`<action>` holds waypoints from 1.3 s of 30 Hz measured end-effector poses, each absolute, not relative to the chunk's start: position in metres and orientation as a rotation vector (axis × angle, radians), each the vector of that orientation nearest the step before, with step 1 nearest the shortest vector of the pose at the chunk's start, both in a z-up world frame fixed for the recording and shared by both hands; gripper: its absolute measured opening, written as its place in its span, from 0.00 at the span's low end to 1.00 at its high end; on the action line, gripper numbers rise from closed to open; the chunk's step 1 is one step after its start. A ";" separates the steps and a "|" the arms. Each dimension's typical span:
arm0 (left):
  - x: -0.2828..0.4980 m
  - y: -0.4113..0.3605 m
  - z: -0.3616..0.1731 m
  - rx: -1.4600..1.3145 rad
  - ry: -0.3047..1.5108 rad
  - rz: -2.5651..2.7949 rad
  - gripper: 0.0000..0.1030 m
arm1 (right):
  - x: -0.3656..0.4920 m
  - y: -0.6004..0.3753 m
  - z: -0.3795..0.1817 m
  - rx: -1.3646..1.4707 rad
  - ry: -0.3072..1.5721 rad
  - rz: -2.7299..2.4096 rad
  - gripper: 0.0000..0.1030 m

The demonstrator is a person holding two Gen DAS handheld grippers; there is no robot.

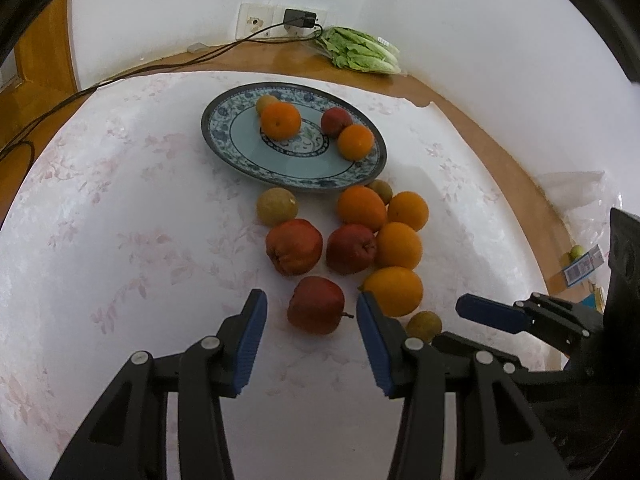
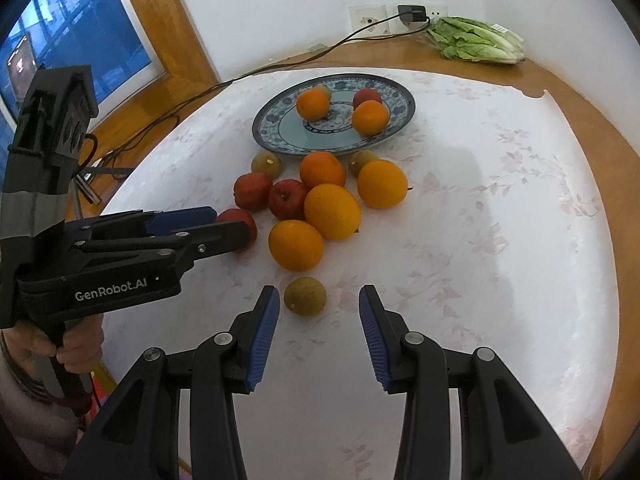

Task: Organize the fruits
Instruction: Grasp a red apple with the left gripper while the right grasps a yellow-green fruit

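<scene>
Both claws hang over the round wooden counter [image 1: 480,120] with its pale floral cloth [image 1: 120,220]. The left claw [image 1: 312,316] is spread, pads clear of the red apple [image 1: 316,305] lying on the cloth between its tips. The right claw [image 2: 319,312] is likewise spread, with a small brownish-green round fruit [image 2: 305,295] near its left pad, not touched. At twelve o'clock from each claw lies a heap of oranges [image 2: 332,211] and red apples, and beyond it the blue-patterned ceramic plate [image 1: 240,160] carrying two oranges, a red apple and a small greenish fruit. At the counter's far edge, about one o'clock, lies a bagged green lettuce [image 1: 360,50].
</scene>
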State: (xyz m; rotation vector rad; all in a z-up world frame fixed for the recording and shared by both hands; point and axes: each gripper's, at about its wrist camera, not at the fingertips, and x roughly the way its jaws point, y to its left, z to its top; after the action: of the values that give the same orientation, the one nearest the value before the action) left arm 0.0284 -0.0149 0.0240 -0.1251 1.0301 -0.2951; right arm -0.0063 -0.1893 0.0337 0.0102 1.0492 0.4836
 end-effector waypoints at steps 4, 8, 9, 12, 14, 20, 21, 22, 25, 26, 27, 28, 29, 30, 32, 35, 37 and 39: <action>0.029 -0.015 0.023 -0.121 1.035 -0.296 0.40 | -0.008 -0.185 0.031 -0.007 1.056 0.501 0.41; 0.031 -0.015 0.019 -0.136 1.046 -0.297 0.37 | -0.007 -0.182 0.027 -0.006 1.064 0.510 0.41; 0.031 -0.015 0.019 -0.140 1.048 -0.300 0.37 | -0.007 -0.182 0.027 -0.008 1.064 0.512 0.41; 0.032 -0.016 0.018 -0.146 1.048 -0.307 0.32 | -0.007 -0.180 0.026 -0.013 1.062 0.515 0.41; 0.031 -0.018 0.018 -0.144 1.045 -0.313 0.31 | -0.006 -0.180 0.026 -0.013 1.061 0.518 0.41; 0.031 -0.016 0.017 -0.158 1.042 -0.319 0.31 | -0.006 -0.177 0.024 -0.020 1.061 0.522 0.36; 0.030 -0.016 0.017 -0.158 1.039 -0.318 0.31 | -0.006 -0.176 0.024 -0.020 1.059 0.523 0.36; 0.029 -0.016 0.017 -0.157 1.037 -0.316 0.31 | -0.007 -0.176 0.025 -0.022 1.056 0.524 0.35; 0.027 -0.013 0.019 -0.162 1.033 -0.316 0.31 | -0.006 -0.174 0.024 -0.030 1.053 0.524 0.32; 0.027 -0.012 0.020 -0.162 1.030 -0.316 0.31 | -0.006 -0.174 0.024 -0.031 1.052 0.524 0.31; 0.026 -0.011 0.021 -0.161 1.027 -0.314 0.31 | -0.006 -0.174 0.023 -0.031 1.053 0.524 0.31; 0.026 -0.010 0.023 -0.162 1.023 -0.308 0.31 | -0.006 -0.174 0.023 -0.030 1.053 0.524 0.31; 0.025 -0.009 0.024 -0.165 1.021 -0.304 0.31 | -0.006 -0.174 0.022 -0.031 1.055 0.525 0.31; 0.025 -0.007 0.026 -0.167 1.017 -0.301 0.31 | -0.005 -0.173 0.021 -0.031 1.057 0.525 0.31; 0.024 -0.005 0.029 -0.169 1.013 -0.294 0.31 | -0.005 -0.174 0.019 -0.031 1.061 0.525 0.31; 0.025 -0.003 0.032 -0.168 1.007 -0.286 0.31 | -0.004 -0.174 0.019 -0.033 1.057 0.521 0.25; 0.026 -0.002 0.033 -0.165 1.004 -0.282 0.31 | -0.003 -0.175 0.018 -0.025 1.057 0.524 0.25; 0.026 -0.001 0.035 -0.163 1.002 -0.277 0.31 | -0.004 -0.175 0.018 -0.026 1.054 0.527 0.25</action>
State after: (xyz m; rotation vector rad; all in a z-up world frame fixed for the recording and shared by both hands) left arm 0.0265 -0.0011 0.0346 -0.1629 1.0022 -0.2768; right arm -0.0036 -0.1751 0.0184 -0.0265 1.0544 0.5266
